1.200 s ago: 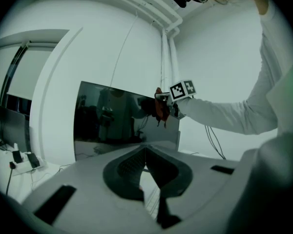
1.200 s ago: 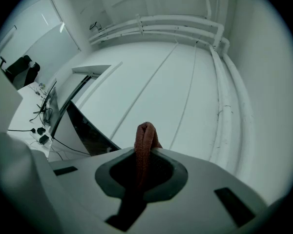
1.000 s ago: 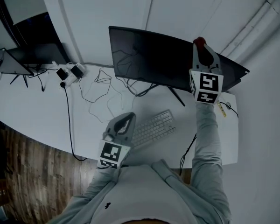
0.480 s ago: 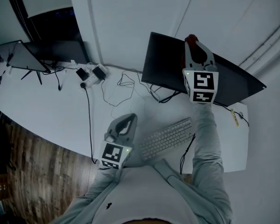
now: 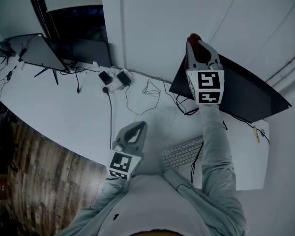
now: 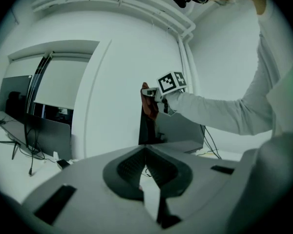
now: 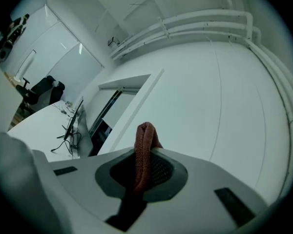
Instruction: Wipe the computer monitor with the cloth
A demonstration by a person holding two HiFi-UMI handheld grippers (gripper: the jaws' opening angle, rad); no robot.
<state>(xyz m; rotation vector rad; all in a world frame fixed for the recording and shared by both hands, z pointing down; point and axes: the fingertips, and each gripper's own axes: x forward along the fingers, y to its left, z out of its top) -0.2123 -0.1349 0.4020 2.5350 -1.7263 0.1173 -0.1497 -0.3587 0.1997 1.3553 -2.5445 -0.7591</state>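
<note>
The dark computer monitor (image 5: 246,95) stands at the right of the white desk (image 5: 54,107), seen from above and behind its top edge. My right gripper (image 5: 196,44) is at the monitor's upper left corner, shut on a reddish-brown cloth (image 5: 192,37) that sticks out past the fingertips. In the right gripper view the folded cloth (image 7: 144,152) is pinched between the jaws, with only white wall beyond. My left gripper (image 5: 136,128) hovers low over the desk's near edge, shut and holding nothing. The left gripper view shows the monitor (image 6: 173,128) edge-on with the right gripper (image 6: 154,94) and cloth (image 6: 148,107) against it.
A white keyboard (image 5: 184,153) lies in front of the monitor. Loose cables (image 5: 147,95) and a power adapter (image 5: 115,77) sit mid-desk. A second tilted screen (image 5: 37,50) stands at far left. Wooden floor (image 5: 34,171) lies below the desk's curved edge.
My right gripper has carried the cloth leftward along the monitor's top, from its right part to its left corner. The head view has swung left. The left gripper has stayed put.
</note>
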